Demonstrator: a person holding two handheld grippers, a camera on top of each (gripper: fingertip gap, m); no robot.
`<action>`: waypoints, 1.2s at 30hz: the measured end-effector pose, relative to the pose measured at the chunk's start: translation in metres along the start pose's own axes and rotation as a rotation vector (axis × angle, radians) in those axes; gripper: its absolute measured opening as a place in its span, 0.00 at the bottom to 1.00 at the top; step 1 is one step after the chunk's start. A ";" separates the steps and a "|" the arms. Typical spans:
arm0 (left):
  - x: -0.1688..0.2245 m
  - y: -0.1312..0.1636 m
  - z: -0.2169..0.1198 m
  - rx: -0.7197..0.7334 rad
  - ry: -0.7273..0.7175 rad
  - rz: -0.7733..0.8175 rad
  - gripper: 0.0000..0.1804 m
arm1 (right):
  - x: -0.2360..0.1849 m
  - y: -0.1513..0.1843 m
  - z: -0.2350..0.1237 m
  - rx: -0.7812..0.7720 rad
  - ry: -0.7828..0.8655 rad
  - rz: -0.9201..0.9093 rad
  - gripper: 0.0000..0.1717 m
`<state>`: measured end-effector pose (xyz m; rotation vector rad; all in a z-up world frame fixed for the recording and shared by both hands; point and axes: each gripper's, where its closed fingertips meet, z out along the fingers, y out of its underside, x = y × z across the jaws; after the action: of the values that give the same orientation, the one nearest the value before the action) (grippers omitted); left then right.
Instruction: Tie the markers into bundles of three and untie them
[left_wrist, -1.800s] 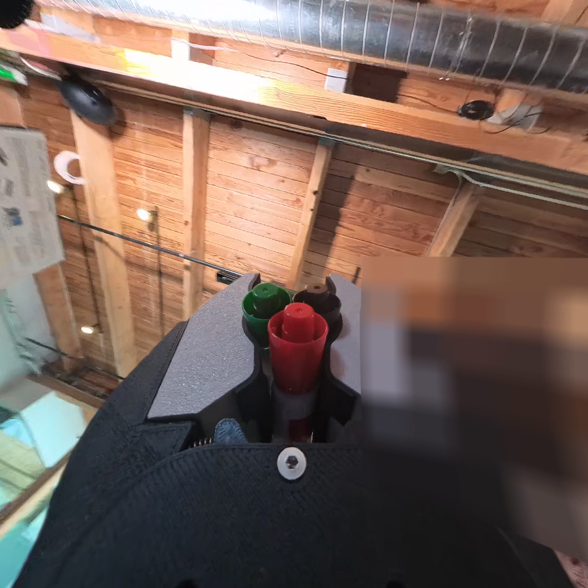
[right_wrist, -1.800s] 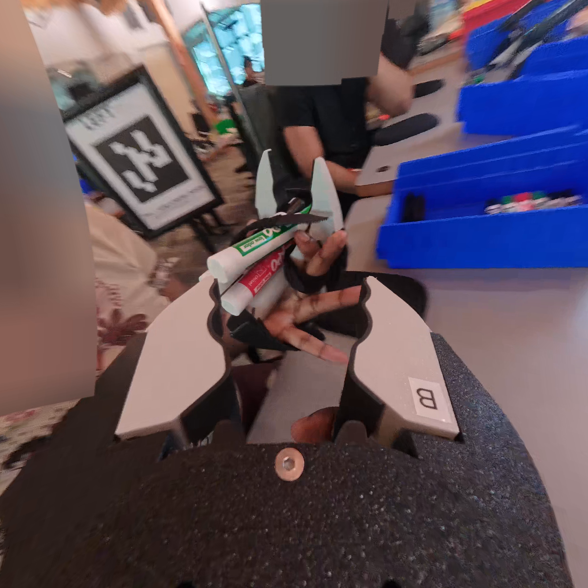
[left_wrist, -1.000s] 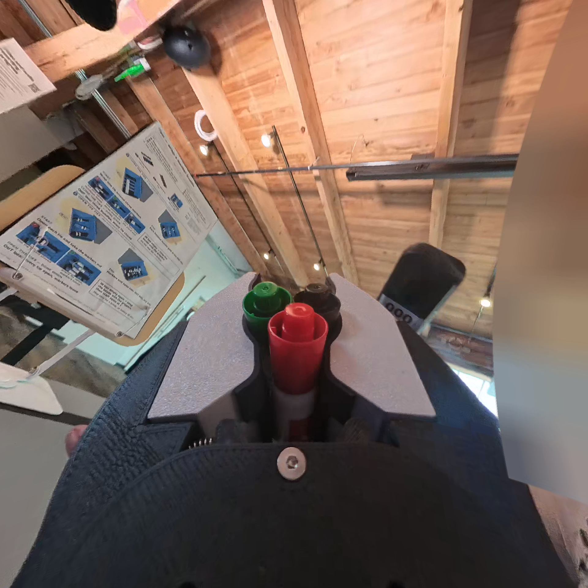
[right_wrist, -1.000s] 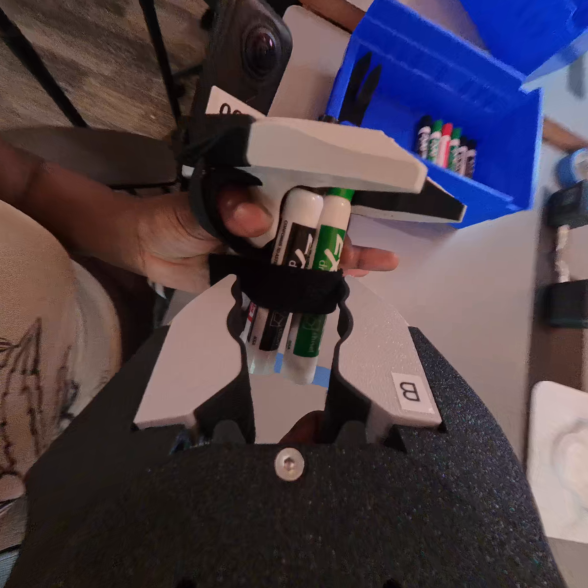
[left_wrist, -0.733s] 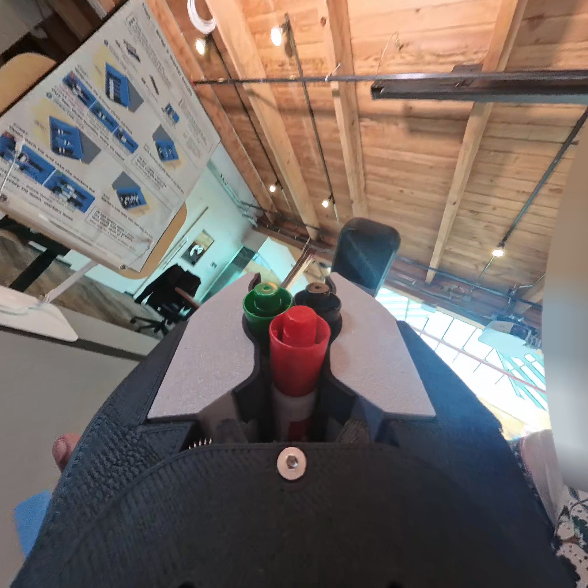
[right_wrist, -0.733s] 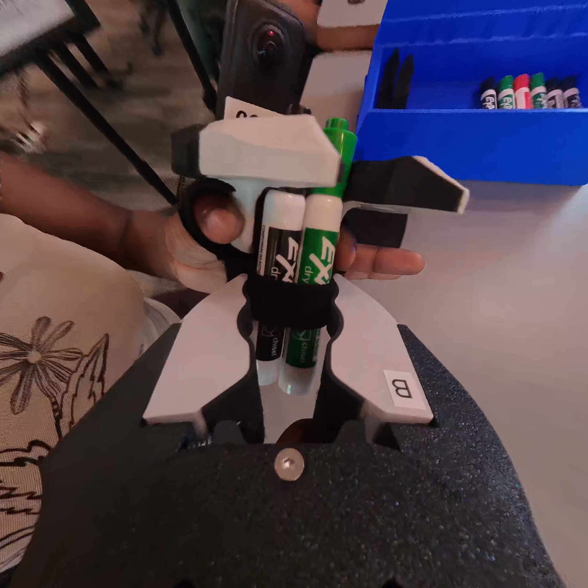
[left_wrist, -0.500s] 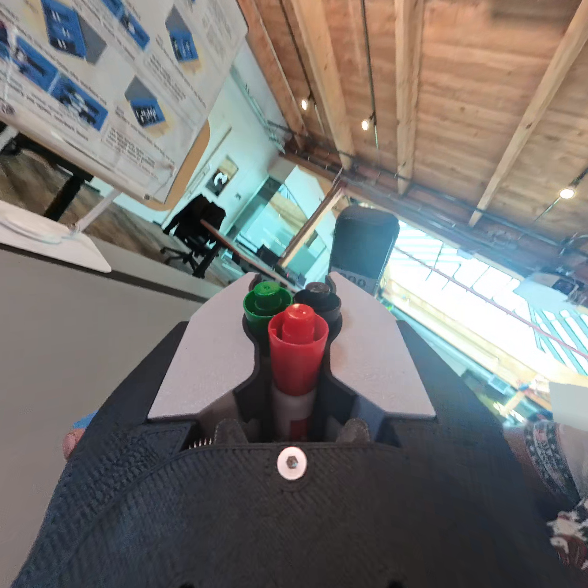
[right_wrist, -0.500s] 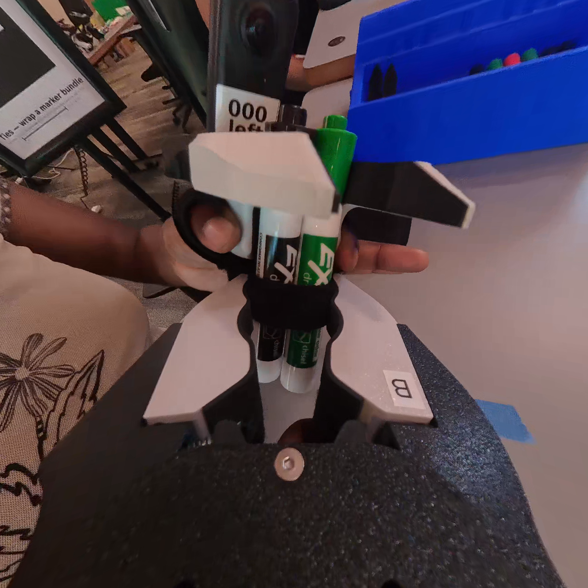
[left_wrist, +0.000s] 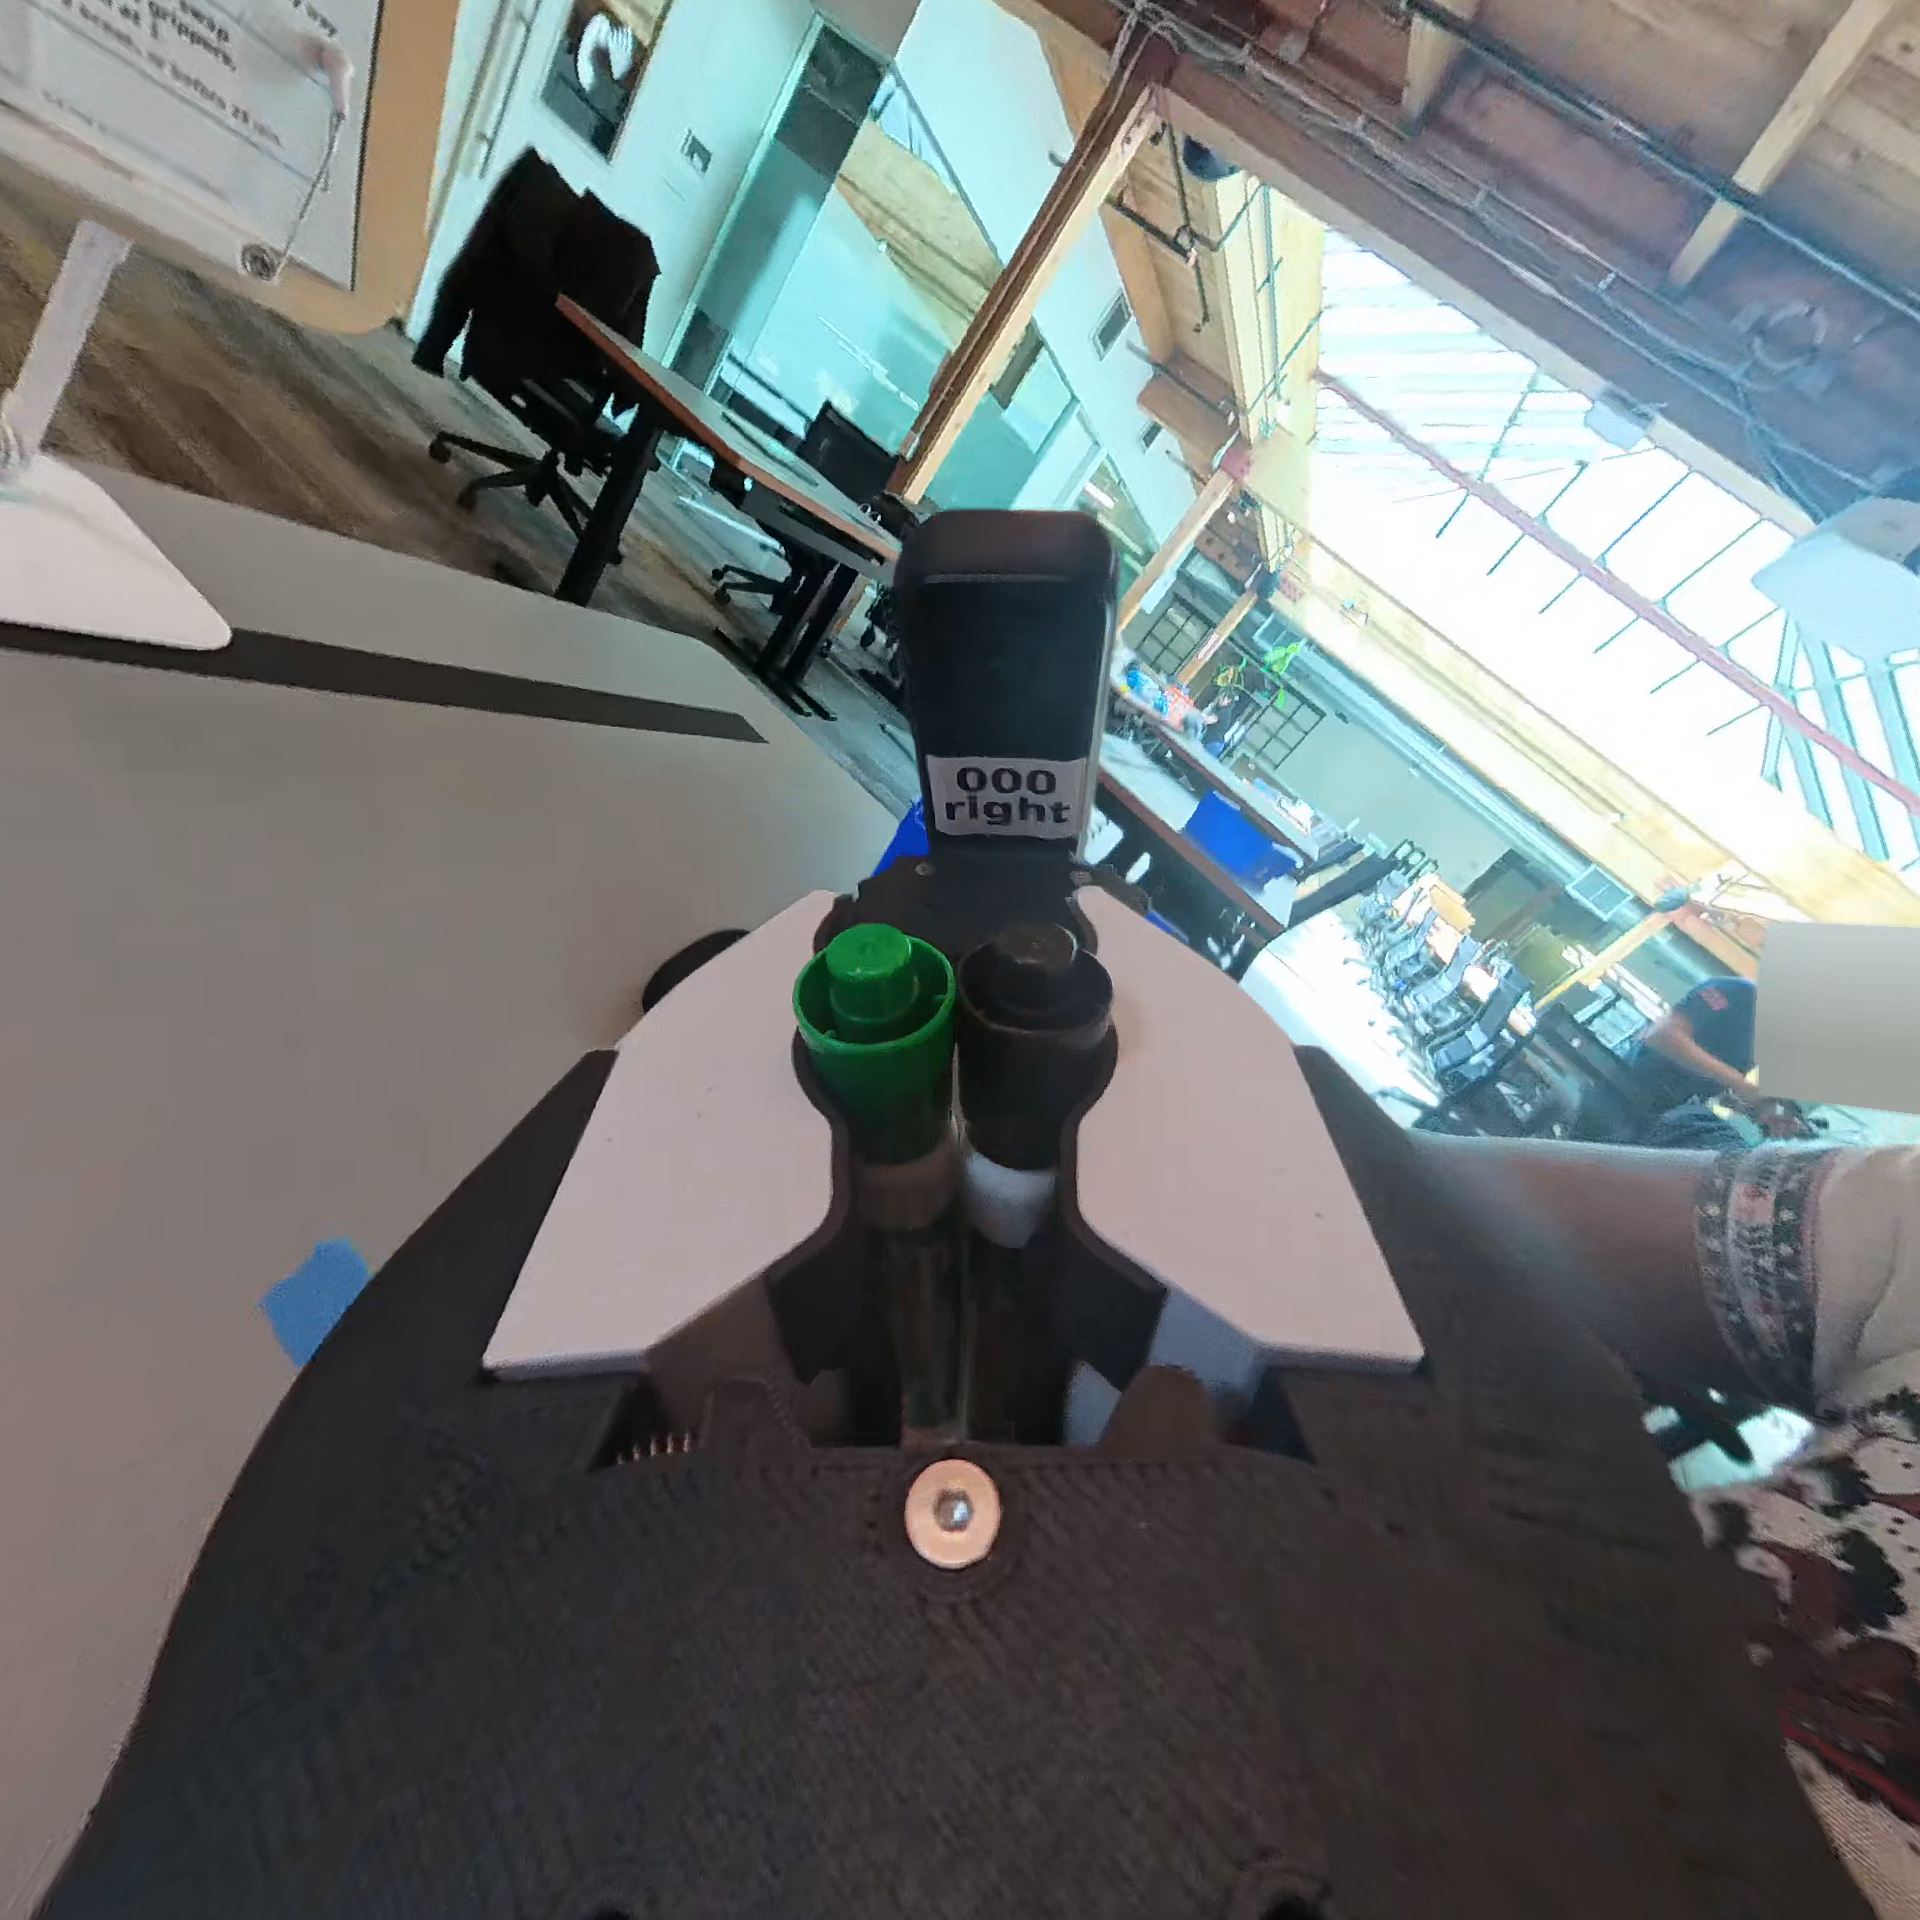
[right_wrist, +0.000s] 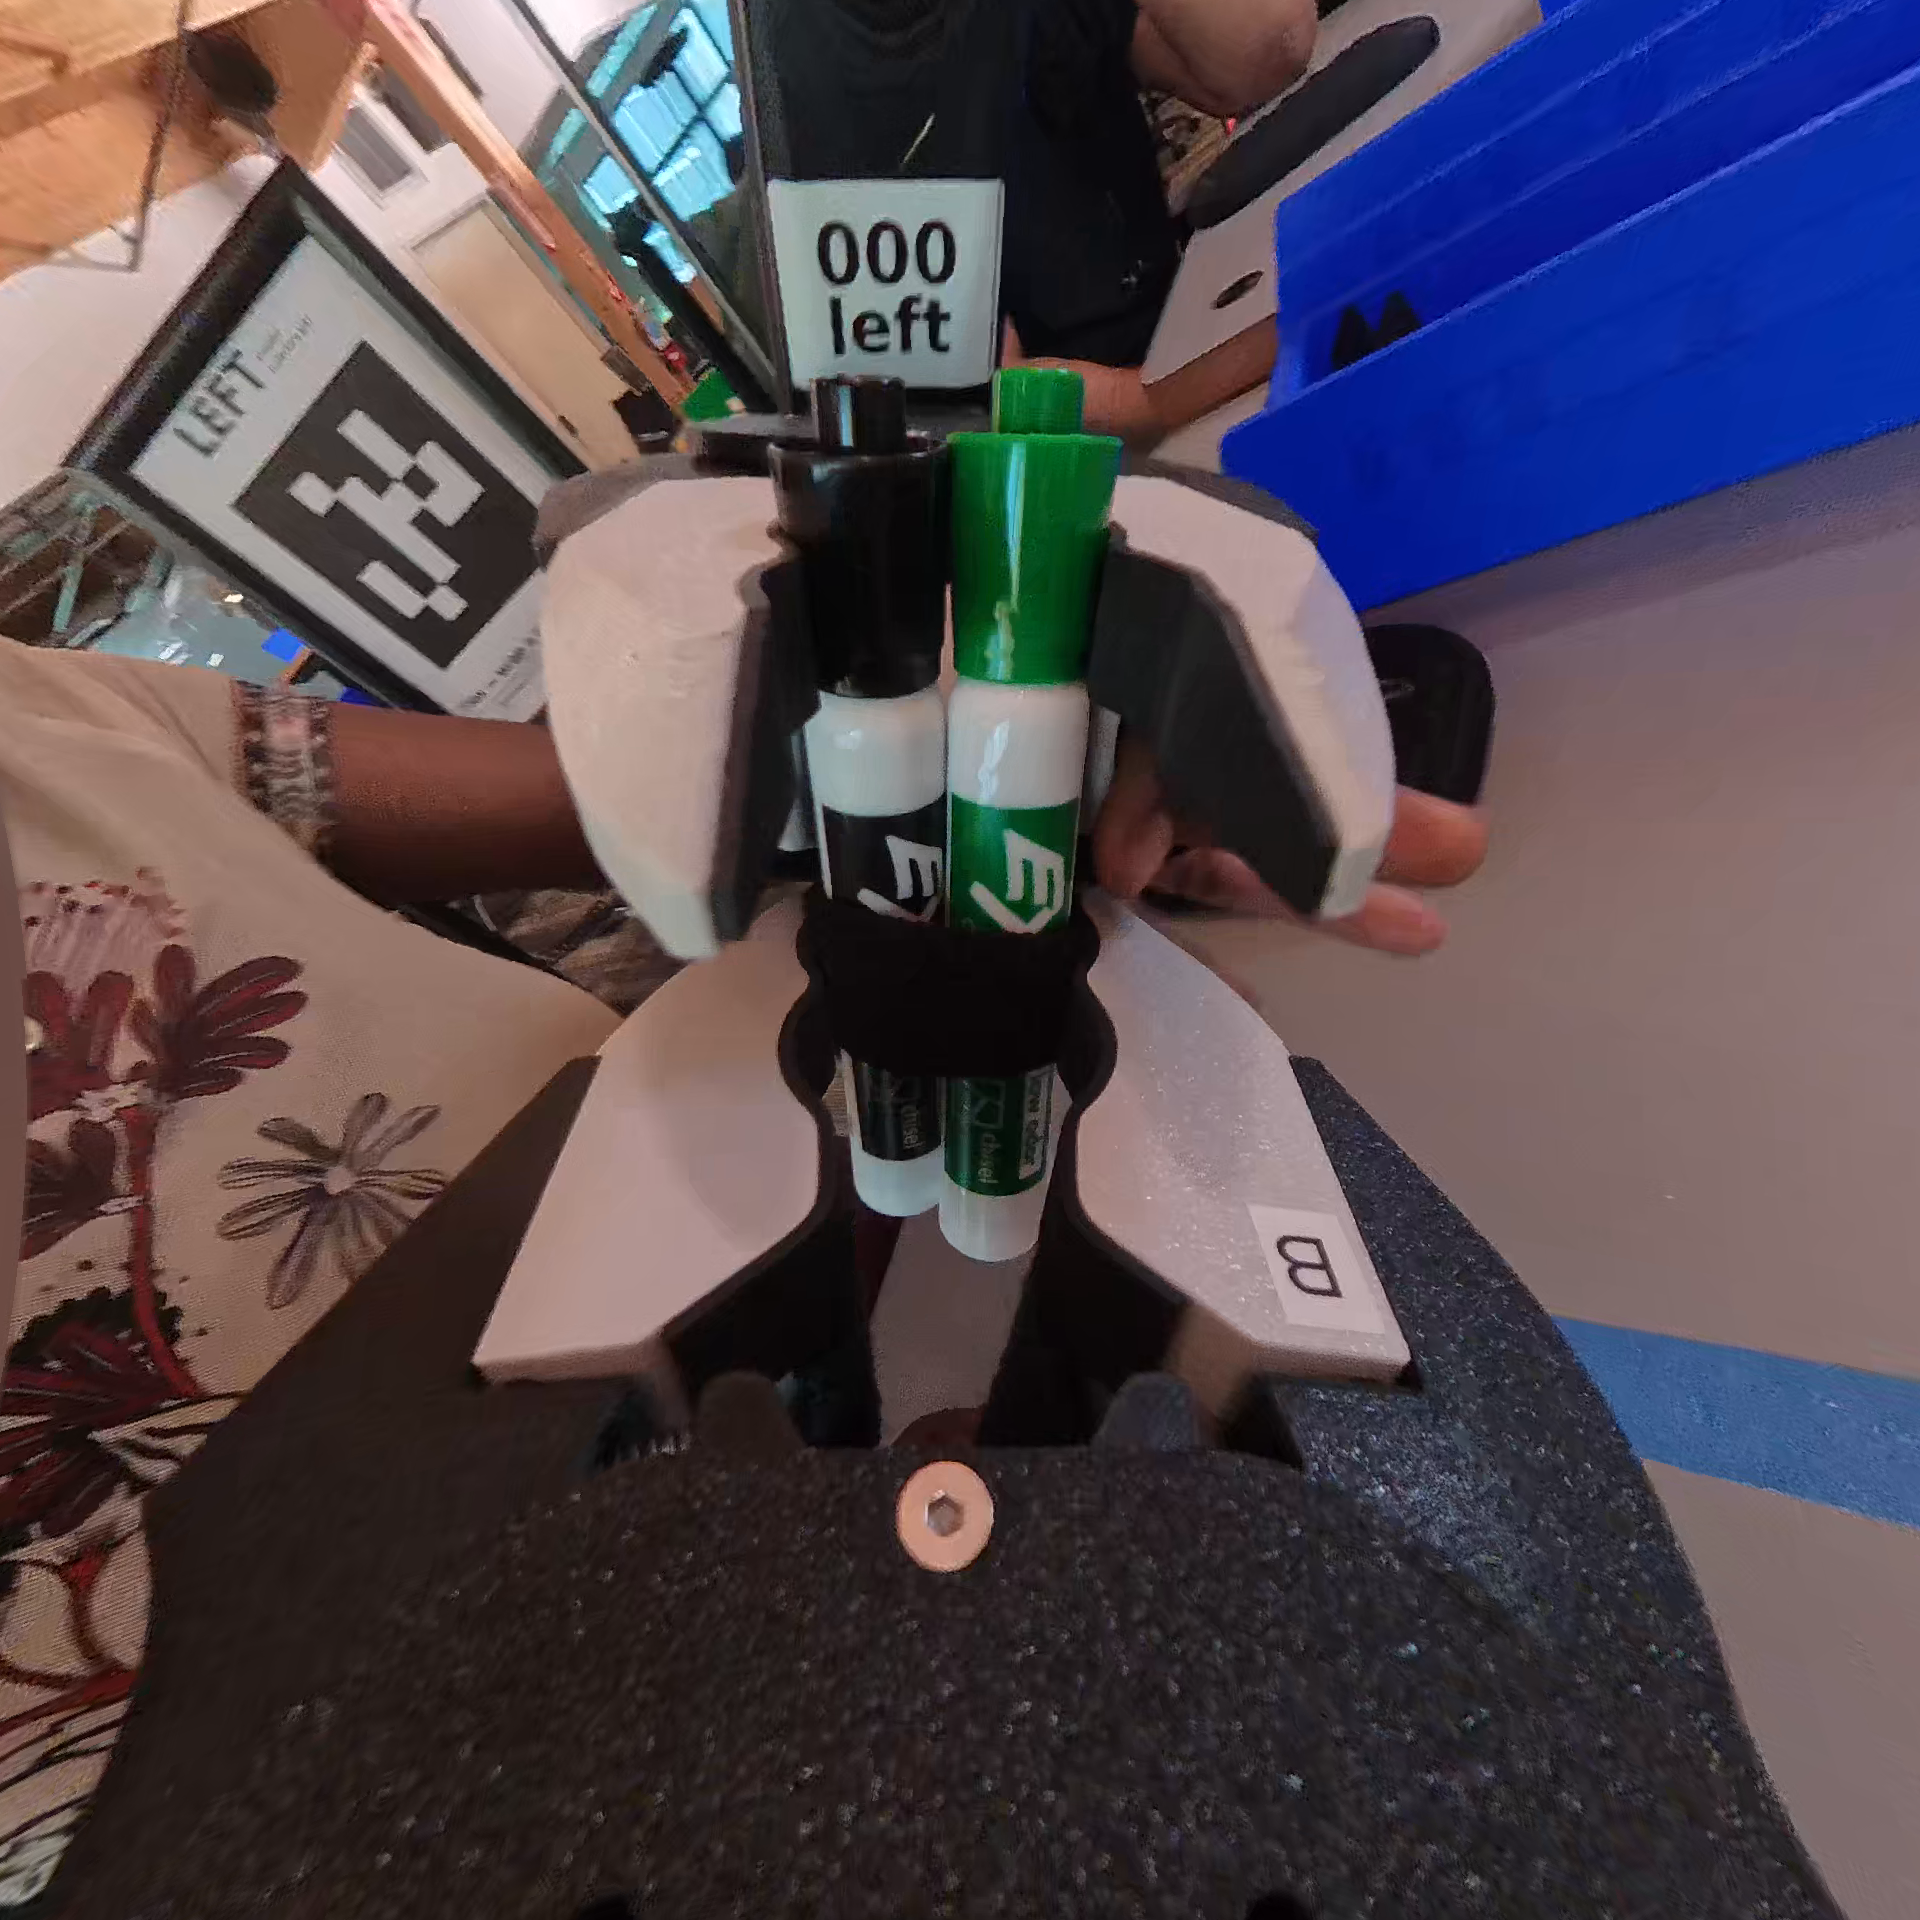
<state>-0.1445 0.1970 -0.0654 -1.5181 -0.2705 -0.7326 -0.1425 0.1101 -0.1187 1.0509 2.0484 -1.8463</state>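
Both grippers clamp one marker bundle (right_wrist: 951, 831) — the left gripper (right_wrist: 935, 665) closed around the cap ends, the right gripper (right_wrist: 945, 997) pinching the black band (right_wrist: 940, 987) (green and black markers visible) above the grey table (right_wrist: 1662, 935).

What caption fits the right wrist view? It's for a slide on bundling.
Both grippers, right and left, clamp a bundle of markers bound by a black tie.

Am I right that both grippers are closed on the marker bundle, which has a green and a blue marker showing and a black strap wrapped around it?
Nearly: the marker beside the green marker is black, not blue, as the right wrist view shows. The rest stands: both the left gripper and the right gripper are closed on the bundle, with the black strap around it.
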 end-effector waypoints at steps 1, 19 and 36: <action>-0.003 -0.002 0.001 0.049 0.010 0.001 0.21 | 0.006 0.002 -0.001 -0.008 0.033 -0.010 0.25; -0.118 0.082 -0.023 -0.514 -0.407 0.621 0.60 | 0.101 0.113 -0.076 -0.306 0.700 -0.127 0.63; -0.032 -0.005 -0.054 0.283 -0.246 0.881 0.04 | 0.057 0.047 -0.126 0.386 0.939 -0.692 0.10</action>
<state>-0.1869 0.1547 -0.0848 -1.2758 0.1207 0.1871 -0.1161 0.2472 -0.1629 1.7109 2.9200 -2.4412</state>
